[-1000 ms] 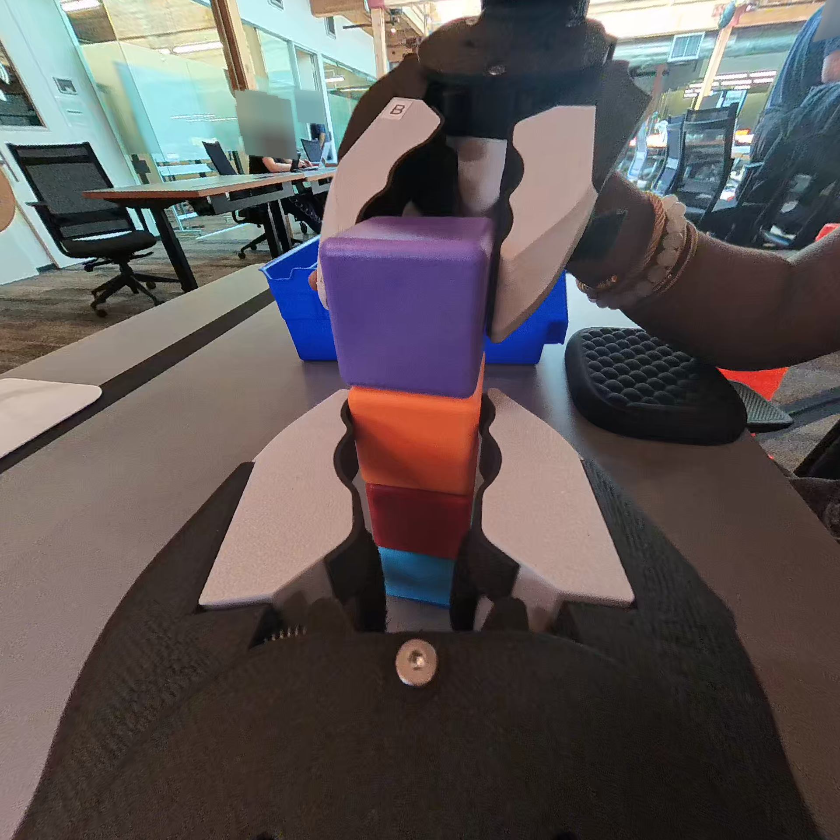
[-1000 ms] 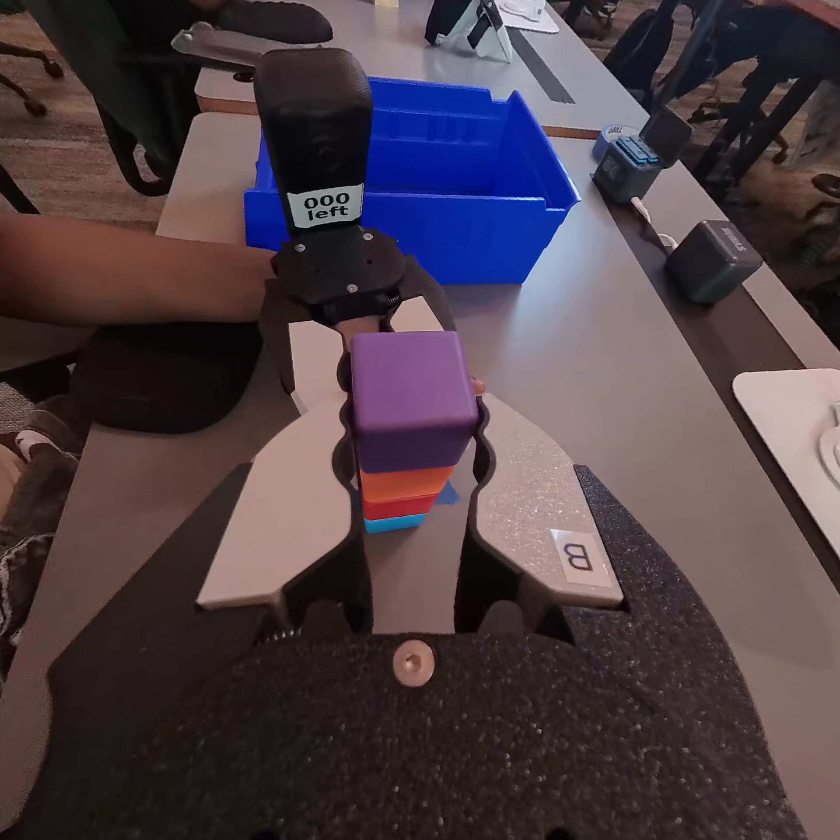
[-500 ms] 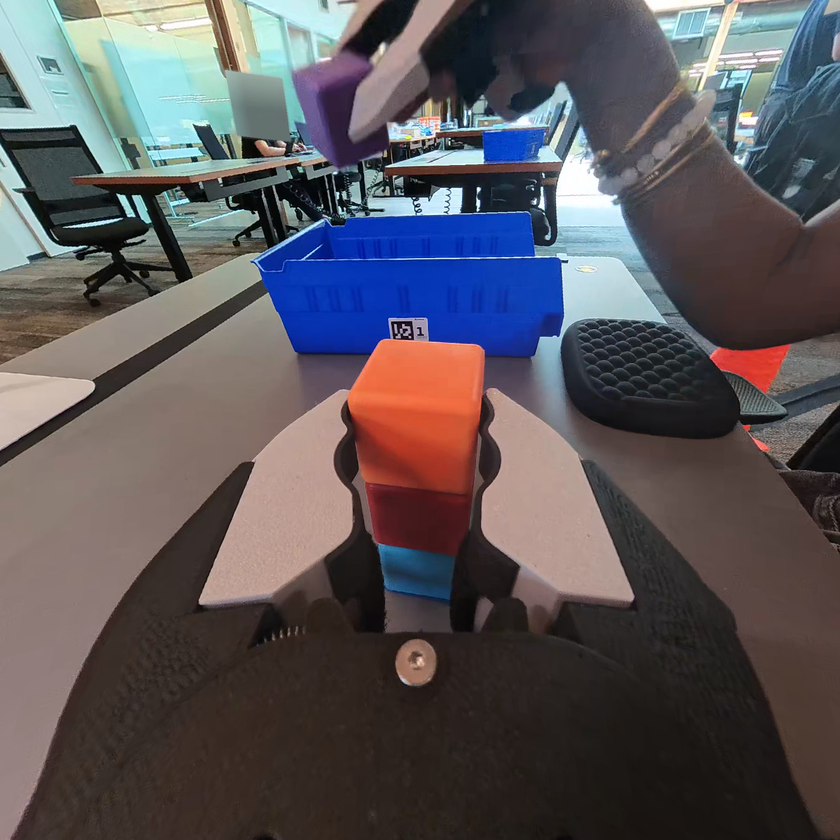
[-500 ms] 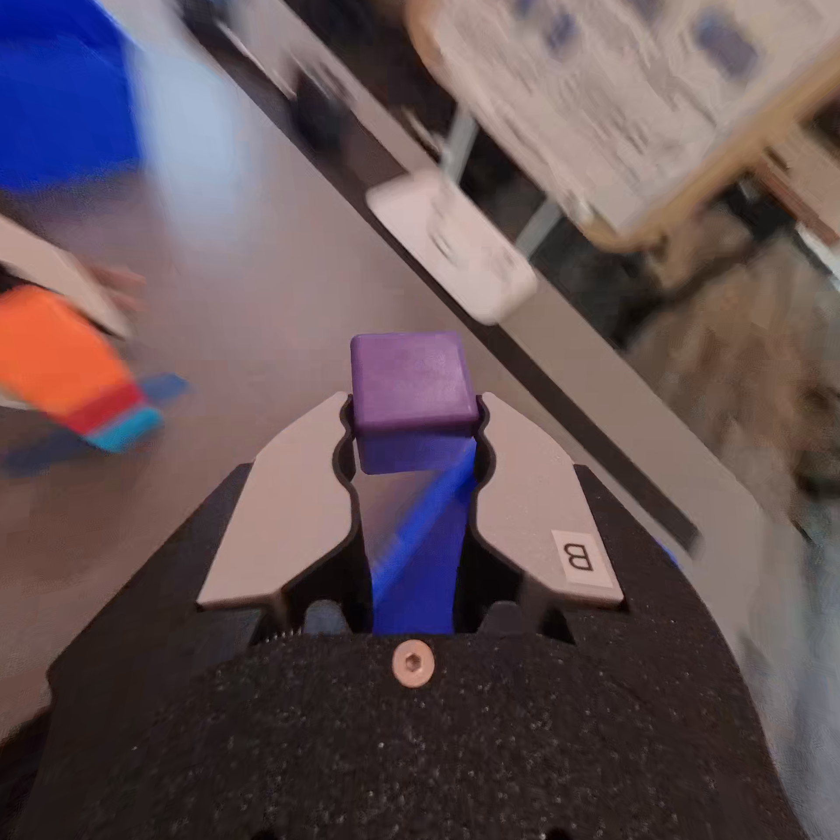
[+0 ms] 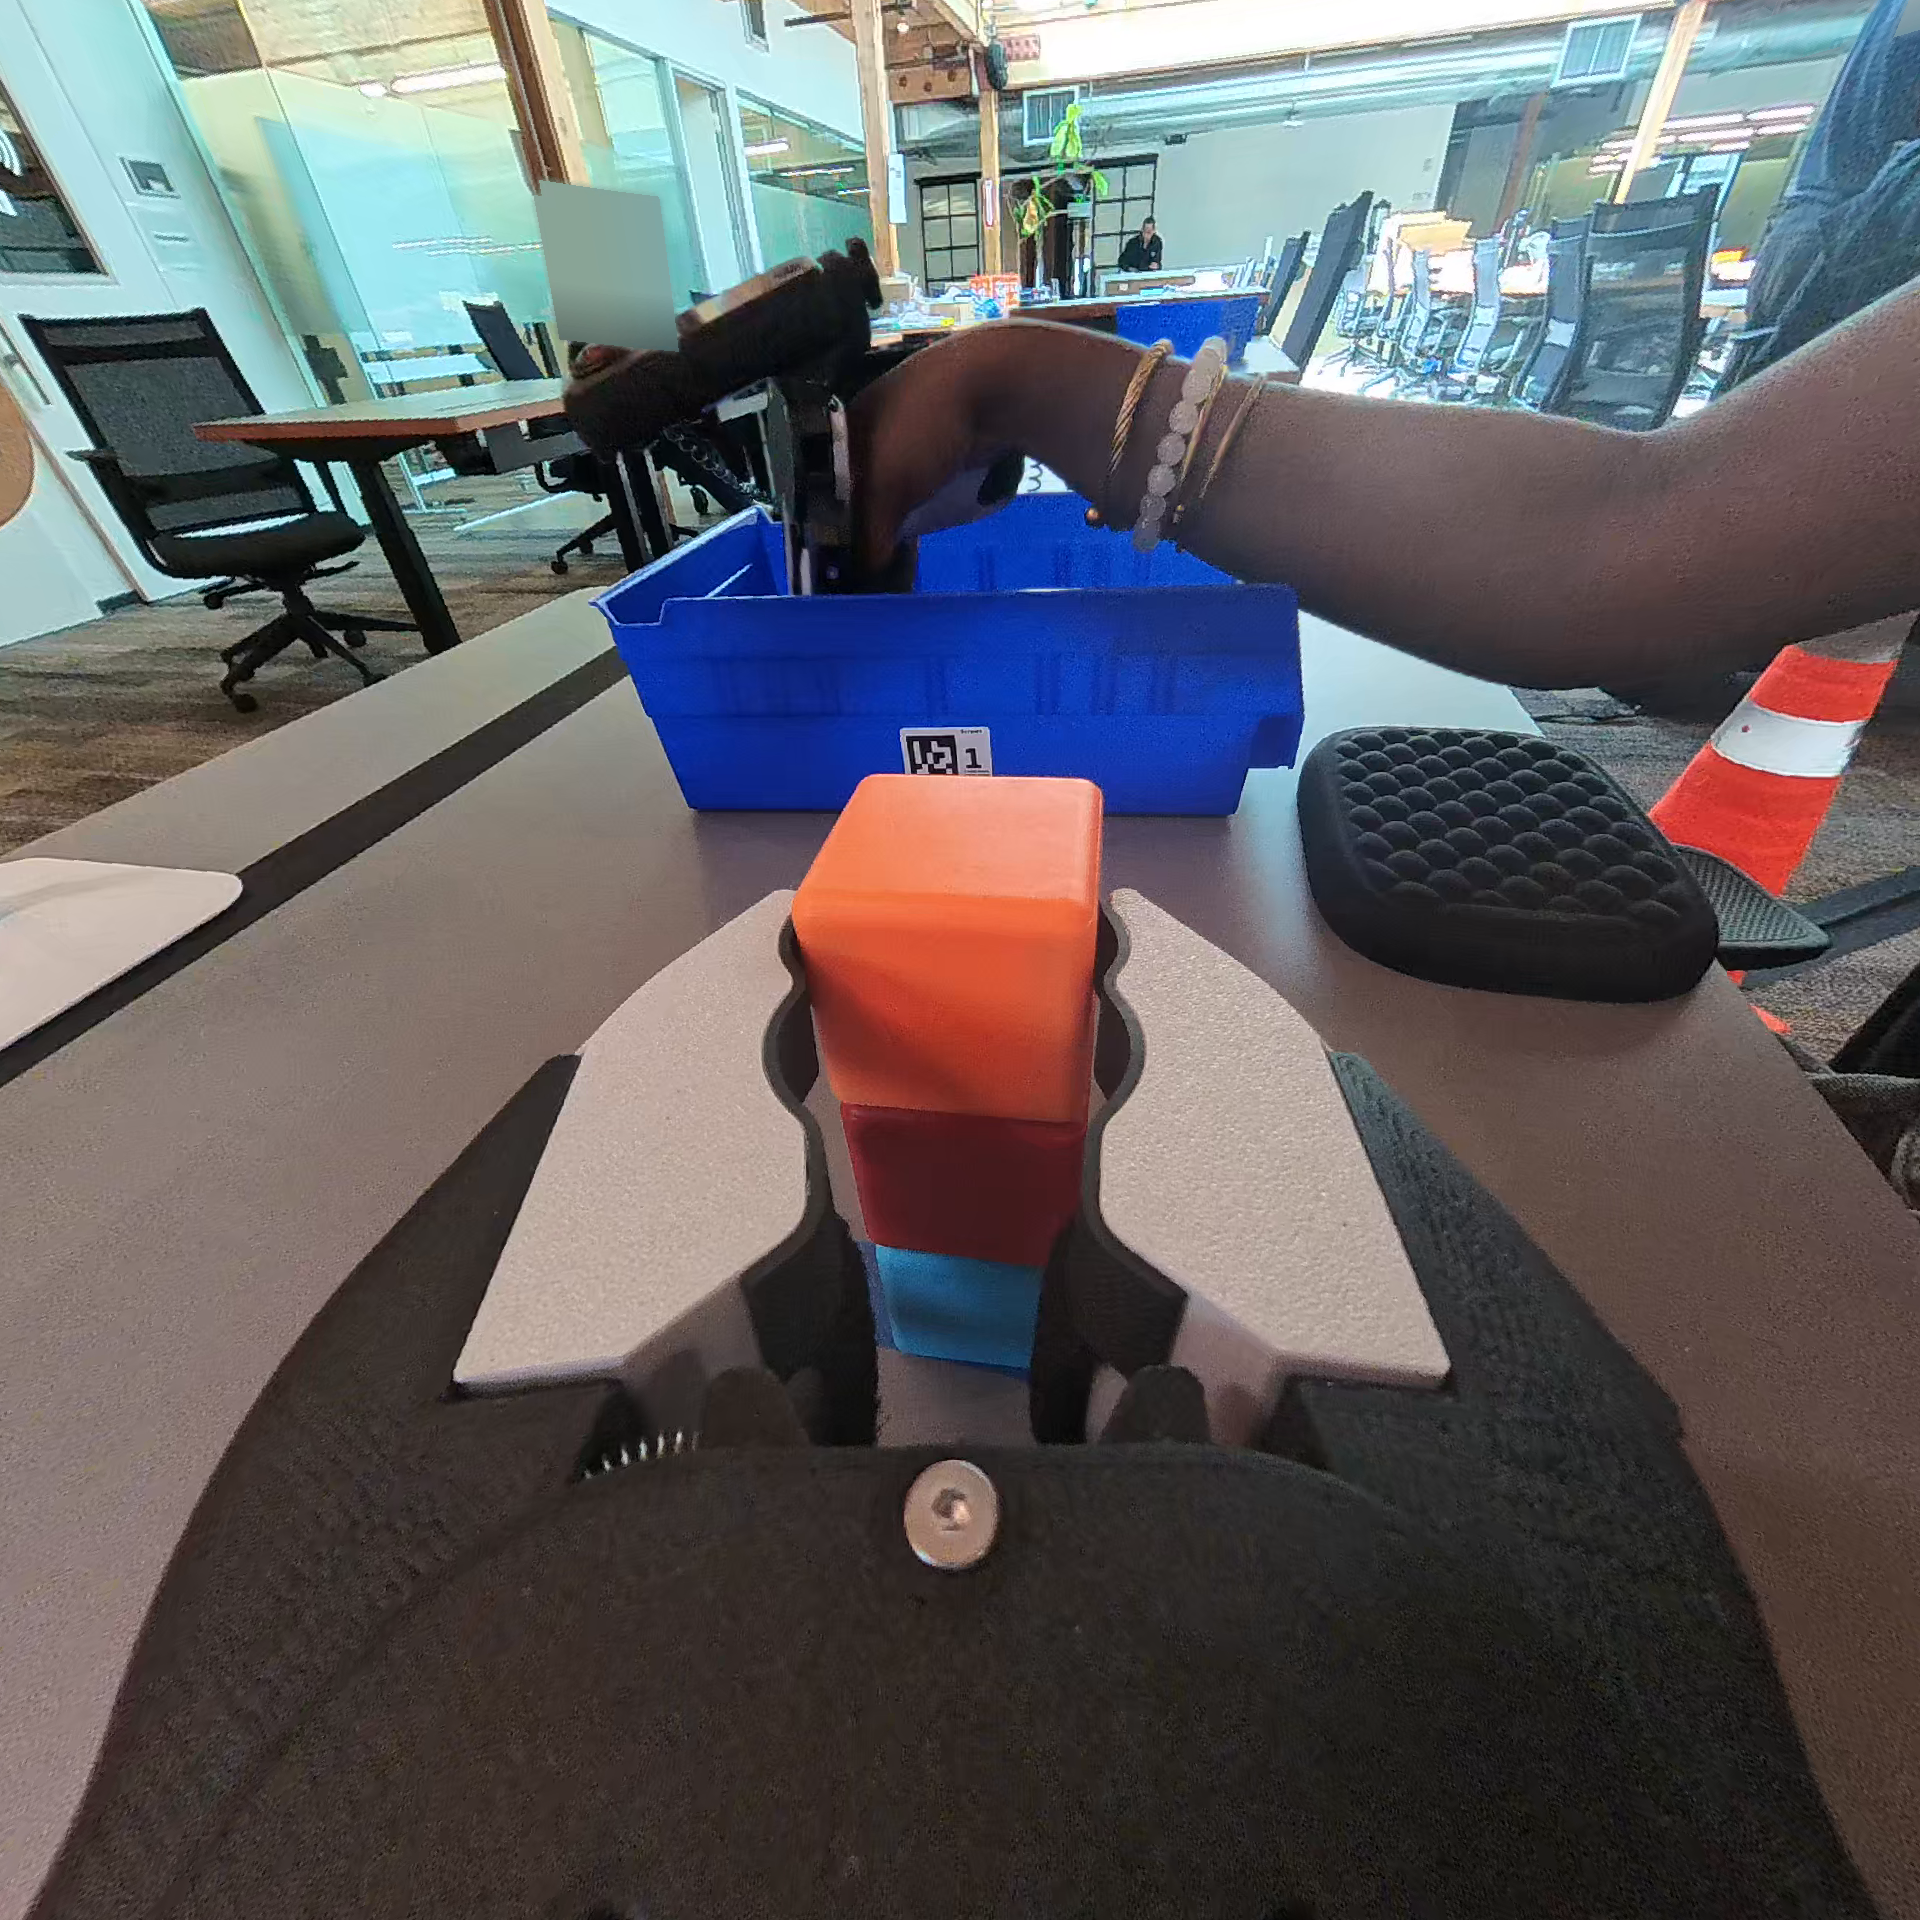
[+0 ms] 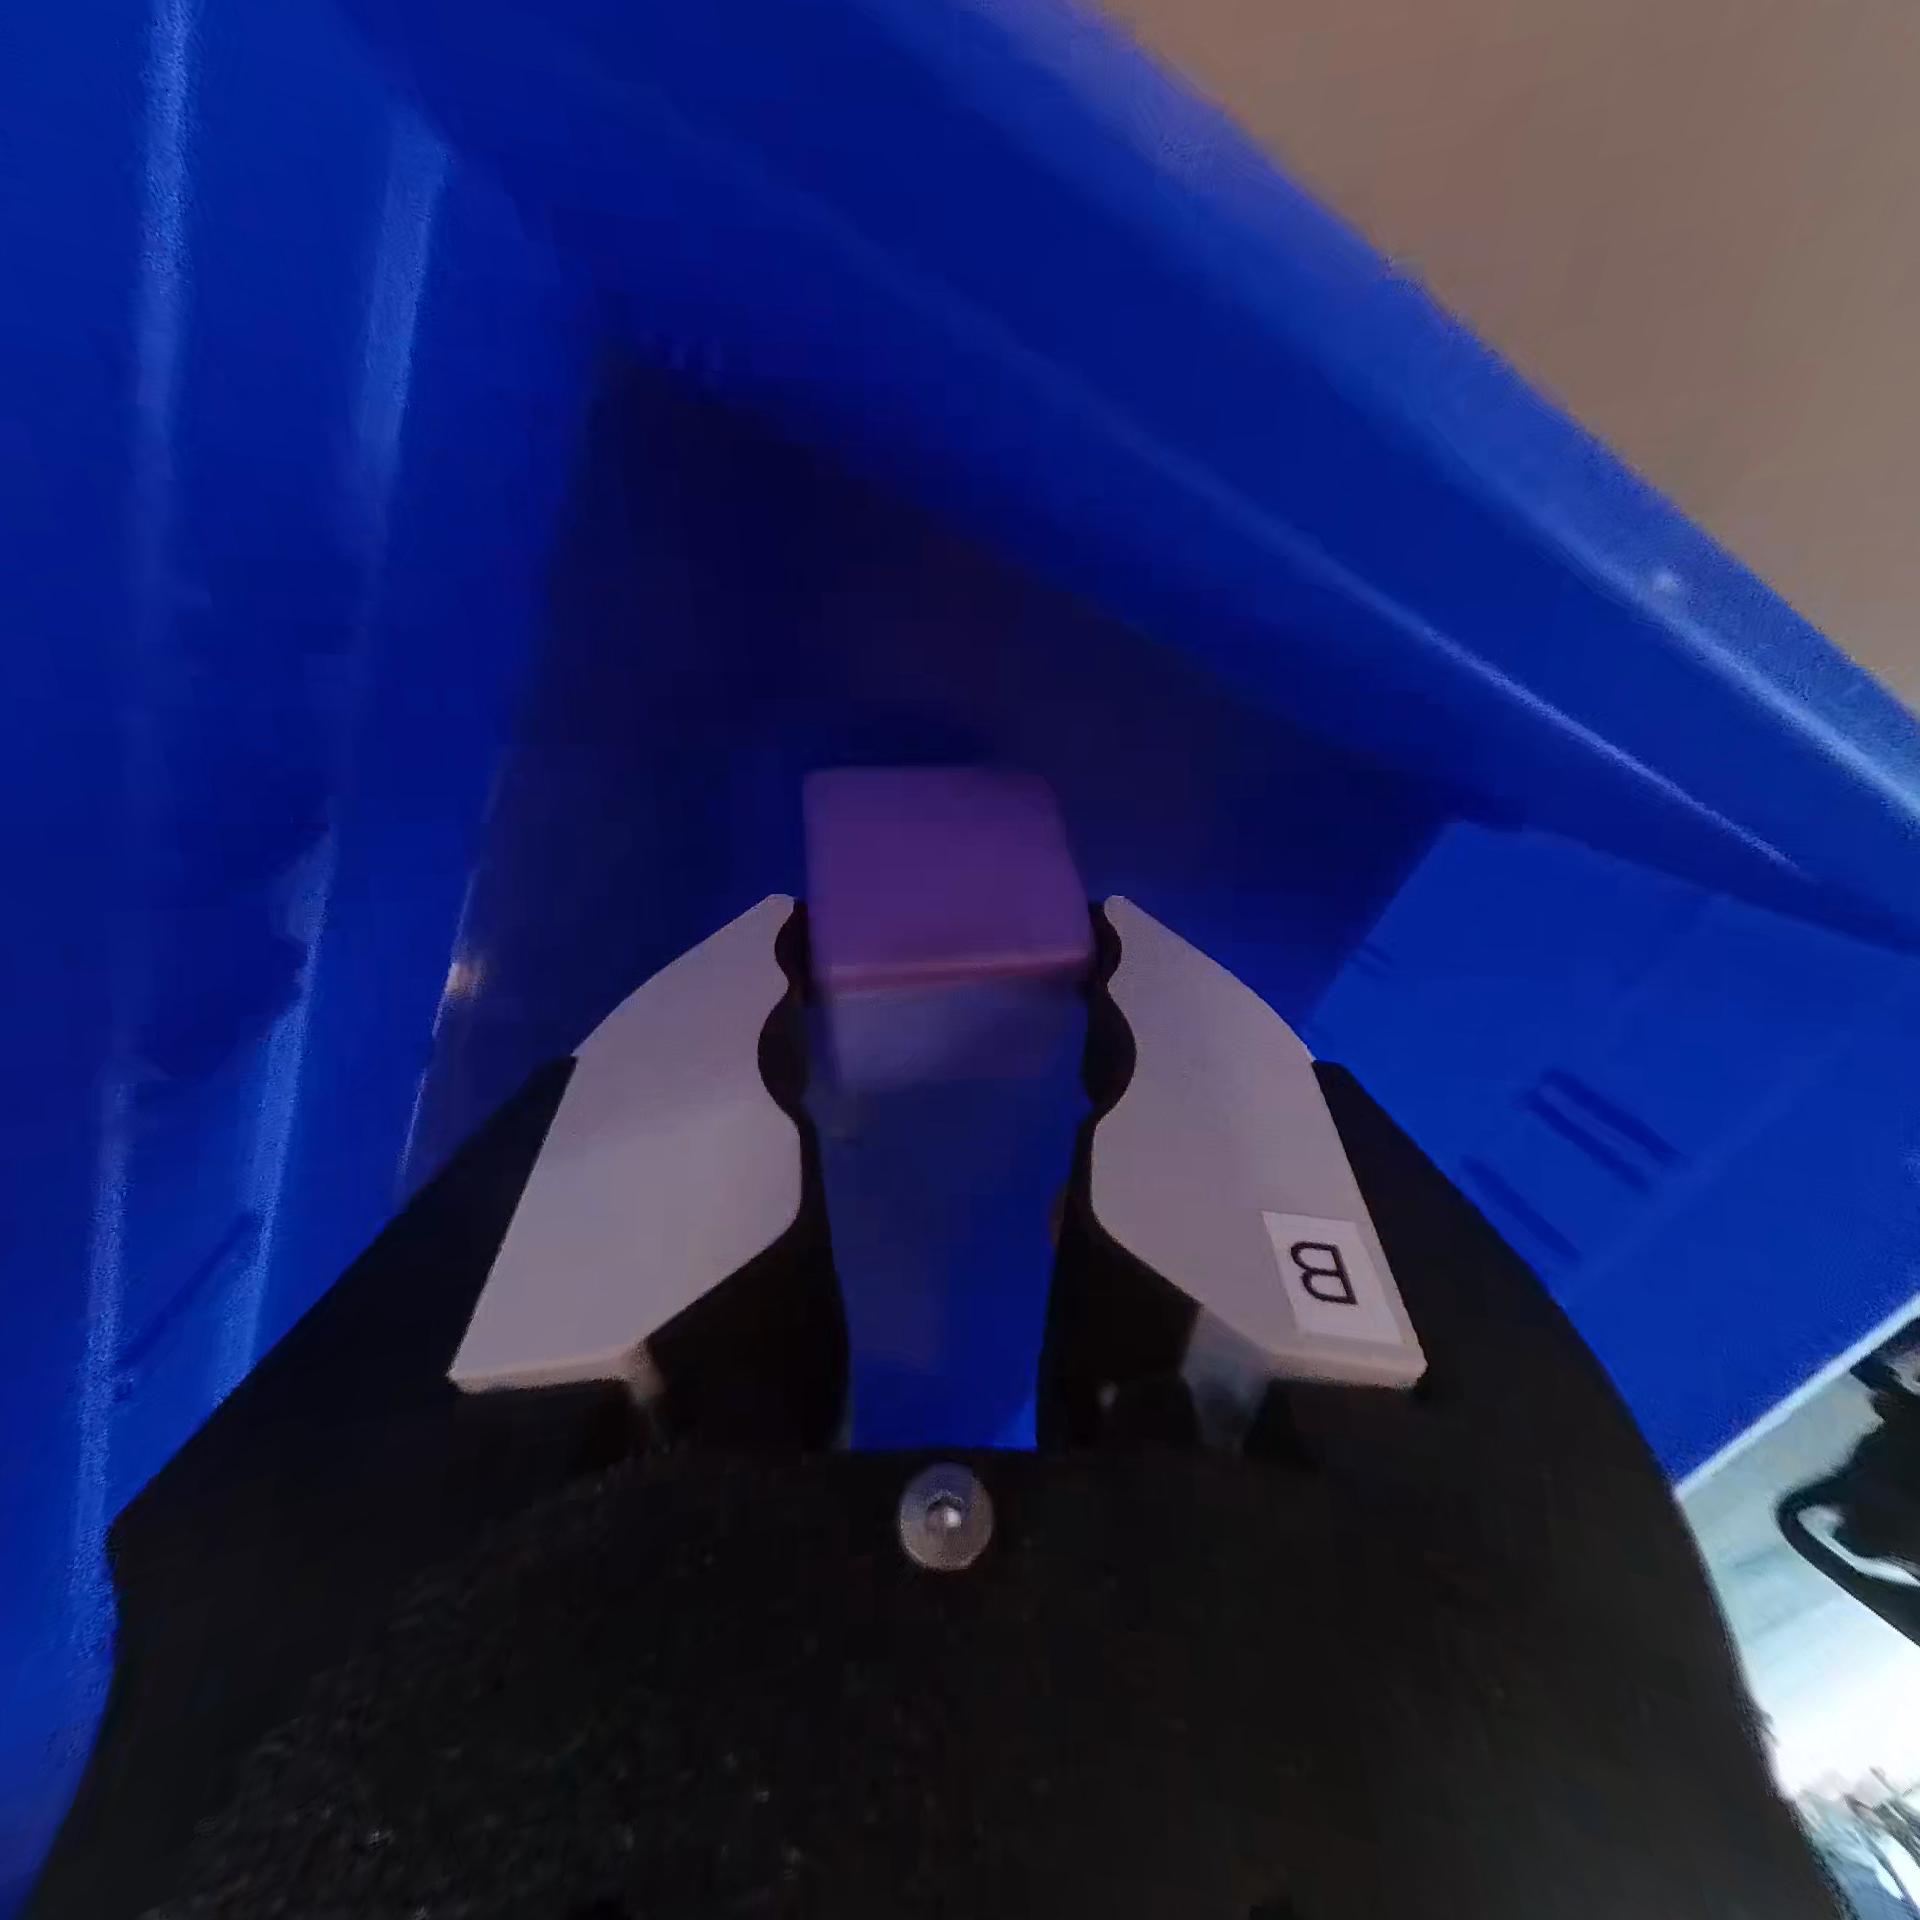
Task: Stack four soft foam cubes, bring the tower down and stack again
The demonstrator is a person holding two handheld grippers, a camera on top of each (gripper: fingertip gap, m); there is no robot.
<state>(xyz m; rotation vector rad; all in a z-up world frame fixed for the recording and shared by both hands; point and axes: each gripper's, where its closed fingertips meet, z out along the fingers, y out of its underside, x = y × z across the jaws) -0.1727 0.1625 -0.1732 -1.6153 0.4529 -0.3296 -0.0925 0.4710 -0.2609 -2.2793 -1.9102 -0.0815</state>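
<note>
A tower of three foam cubes stands on the grey table: an orange cube (image 5: 945, 935) on top, a red cube (image 5: 961, 1179) under it and a light blue cube (image 5: 956, 1304) at the bottom. My left gripper (image 5: 945, 914) is shut on the orange cube, with its fingers against both sides. My right gripper (image 6: 940, 914) is shut on a purple cube (image 6: 940, 883) and reaches down inside the blue bin (image 6: 312, 623). In the left wrist view the right gripper (image 5: 821, 551) dips into the bin behind the tower, and its fingers and the purple cube are hidden there.
The blue bin (image 5: 956, 675) stands just behind the tower. A black padded rest (image 5: 1496, 862) lies to the right, with an orange cone (image 5: 1787, 748) beyond the table edge. A white pad (image 5: 94, 935) lies at the far left. A person's arm (image 5: 1507, 520) reaches over the bin.
My right gripper lifted the purple cube off the top of the tower, swung it up and away, and lowered it into the blue bin. My left gripper has not moved.
</note>
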